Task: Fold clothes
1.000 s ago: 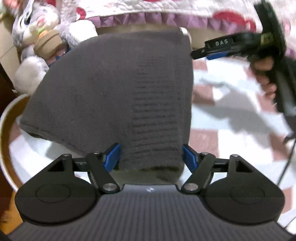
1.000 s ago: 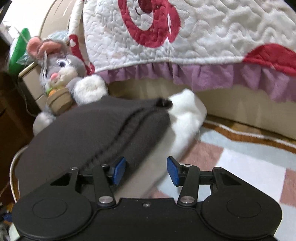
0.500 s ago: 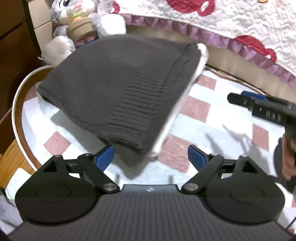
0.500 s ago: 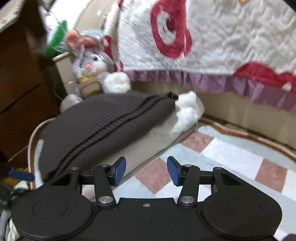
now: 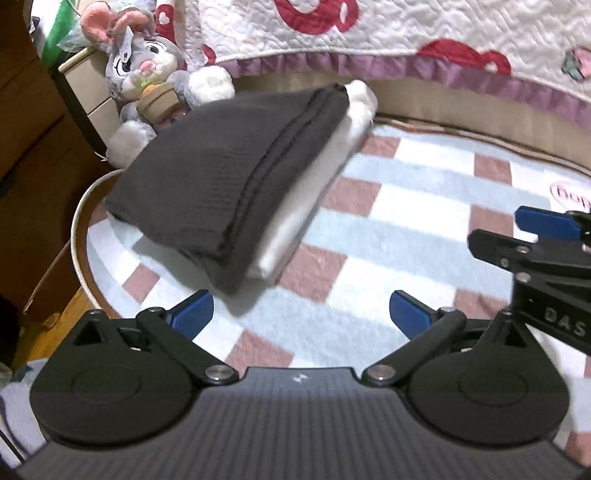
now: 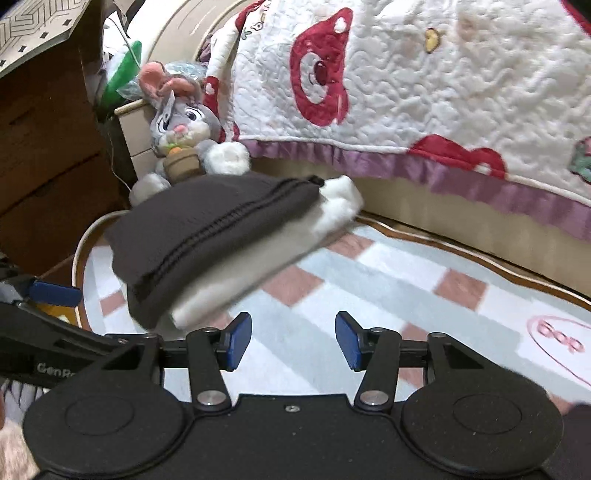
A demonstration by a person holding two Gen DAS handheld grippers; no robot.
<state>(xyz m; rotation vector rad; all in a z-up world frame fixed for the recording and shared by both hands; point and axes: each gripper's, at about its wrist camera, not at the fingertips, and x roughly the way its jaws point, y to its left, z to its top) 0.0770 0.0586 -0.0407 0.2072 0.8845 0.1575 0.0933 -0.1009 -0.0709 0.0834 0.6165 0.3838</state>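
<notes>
A folded dark grey knit garment lies on top of a folded white fleecy garment, stacked on the checked rug. My left gripper hangs over the rug, a little short of the stack; its jaws are opening wide with nothing between them. My right gripper is also back from the stack, jaws opening and empty. At the right edge of the left wrist view the right gripper shows from the side. The left gripper's blue pad shows at the left edge of the right wrist view.
A grey plush rabbit sits behind the stack against a bed with a white and red quilt. Brown wooden furniture stands at the left. The rug's rim curves near it.
Both grippers have let go of the grey garment and drawn back from the stack, jaws spreading wider. The garment now lies folded on the white one.
</notes>
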